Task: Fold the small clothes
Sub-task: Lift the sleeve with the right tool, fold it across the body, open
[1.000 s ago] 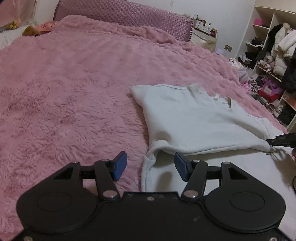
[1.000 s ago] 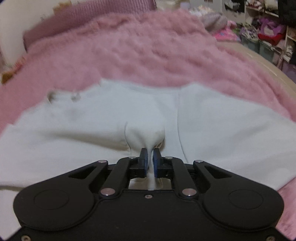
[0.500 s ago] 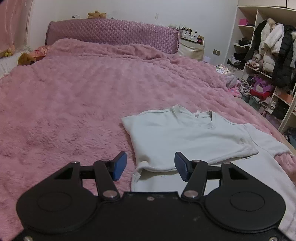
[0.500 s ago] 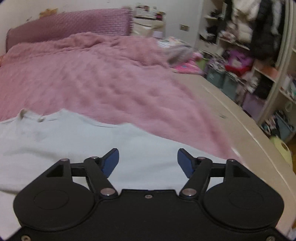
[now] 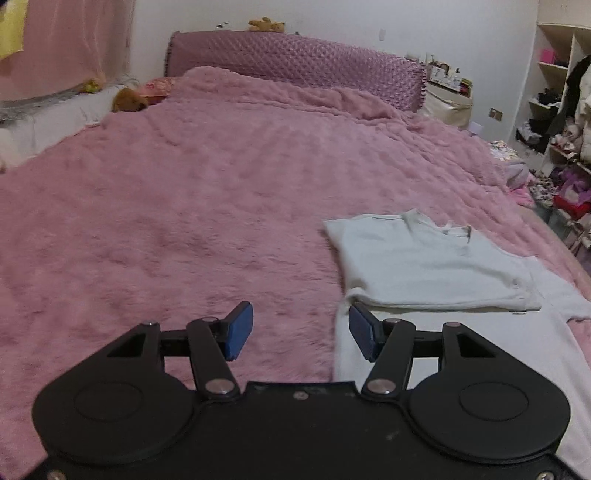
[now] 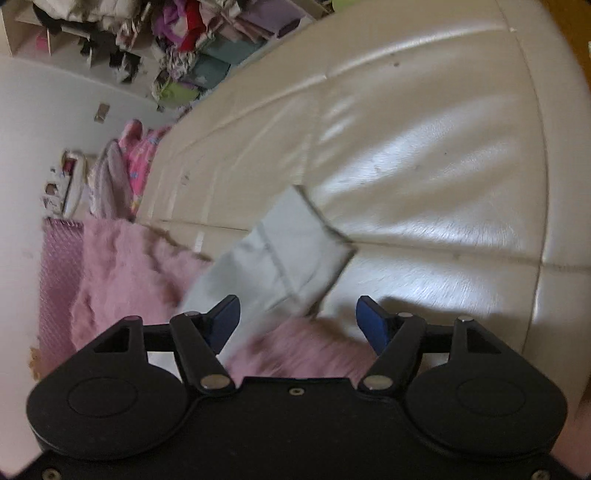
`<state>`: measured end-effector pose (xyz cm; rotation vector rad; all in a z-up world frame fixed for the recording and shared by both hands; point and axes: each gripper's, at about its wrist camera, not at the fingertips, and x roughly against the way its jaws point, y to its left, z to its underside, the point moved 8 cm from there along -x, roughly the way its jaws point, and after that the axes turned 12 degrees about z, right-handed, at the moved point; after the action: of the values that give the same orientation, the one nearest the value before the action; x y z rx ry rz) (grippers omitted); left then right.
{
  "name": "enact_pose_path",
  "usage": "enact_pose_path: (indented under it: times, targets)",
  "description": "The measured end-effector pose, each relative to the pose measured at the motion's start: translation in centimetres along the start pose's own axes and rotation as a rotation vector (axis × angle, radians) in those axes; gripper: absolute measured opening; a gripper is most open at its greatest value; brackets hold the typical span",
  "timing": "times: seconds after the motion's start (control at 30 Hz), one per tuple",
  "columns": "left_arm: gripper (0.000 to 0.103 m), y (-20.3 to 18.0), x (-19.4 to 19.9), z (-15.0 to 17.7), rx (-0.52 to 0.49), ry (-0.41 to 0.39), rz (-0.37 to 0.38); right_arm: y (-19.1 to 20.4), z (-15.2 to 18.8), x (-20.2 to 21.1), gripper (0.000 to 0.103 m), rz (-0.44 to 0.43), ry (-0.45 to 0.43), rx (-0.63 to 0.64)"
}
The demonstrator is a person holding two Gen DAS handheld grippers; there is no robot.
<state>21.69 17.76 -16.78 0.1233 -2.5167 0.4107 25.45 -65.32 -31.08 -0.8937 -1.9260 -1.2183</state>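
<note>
Lying part-folded, right of frame, on fluffy pink blanket: white cotton T-shirt. Hovering spread, empty: left gripper, right gripper.

I am looking into a lived-in bedroom in someone's home. A wide bed fills the view, spread with a fluffy pink blanket and backed by a quilted mauve headboard with a small teddy bear perched on top. Another soft toy lies near the pillows. Open shelves along the wall overflow with coats, bags and clothes, and a cluttered bedside stand sits beside the headboard. The bed's cream padded frame shows too.
</note>
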Motion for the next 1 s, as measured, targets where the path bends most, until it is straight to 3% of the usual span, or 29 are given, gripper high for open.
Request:
enact_pose_path:
  times: [0.07, 0.13, 0.2, 0.27, 0.3, 0.33, 0.43, 0.67, 0.77, 0.87, 0.93, 1.0]
  targets:
    - [0.059, 1.3, 1.4, 0.1, 0.108, 0.001, -0.017, 1.0, 0.2, -0.7, 0.070, -0.016, -0.031, 0.040]
    - [0.059, 2.0, 3.1, 0.4, 0.246, -0.051, 0.028, 2.0, -0.2, -1.5, 0.070, -0.063, -0.044, 0.033]
    - [0.059, 1.9, 4.3, 0.6, 0.288, -0.091, 0.060, 2.4, -0.6, -2.1, 0.069, -0.079, -0.065, 0.001]
    - [0.059, 1.3, 4.8, 0.7, 0.259, -0.093, 0.023, 3.4, -0.9, -2.8, 0.040, -0.081, -0.083, -0.023]
    - [0.059, 1.0, 4.8, 0.7, 0.233, -0.081, 0.007, 3.5, -1.1, -3.5, 0.008, -0.046, -0.081, -0.017]
    - [0.059, 0.7, 4.8, 0.7, 0.204, -0.068, -0.008, 3.1, -1.3, -3.8, 0.001, 0.010, -0.067, -0.005]
    - [0.059, -0.2, 4.5, 0.4, 0.149, -0.046, -0.017, 4.1, -1.4, -4.0, 0.000, 0.001, -0.098, 0.022]
    - [0.059, -0.1, 2.9, 0.0, 0.143, -0.018, 0.016, 3.9, -2.9, -0.9, 0.000, -0.009, -0.222, 0.112]
    - [0.059, -0.8, 2.9, -0.1, 0.136, -0.021, 0.039, 4.5, -2.7, -1.0, 0.000, 0.023, -0.188, 0.187]
    - [0.059, -1.7, 2.8, 0.6, 0.107, 0.026, 0.077, 4.2, -2.4, -1.3, 0.002, 0.074, -0.164, 0.220]
    - [0.059, -2.4, 2.7, 1.0, 0.083, 0.048, 0.109, 3.1, -2.2, -2.5, 0.005, 0.107, -0.087, 0.159]
    - [0.059, -3.2, 2.6, 1.4, 0.086, 0.064, 0.187, 2.1, -2.1, -3.4, 0.005, 0.105, -0.039, 0.076]
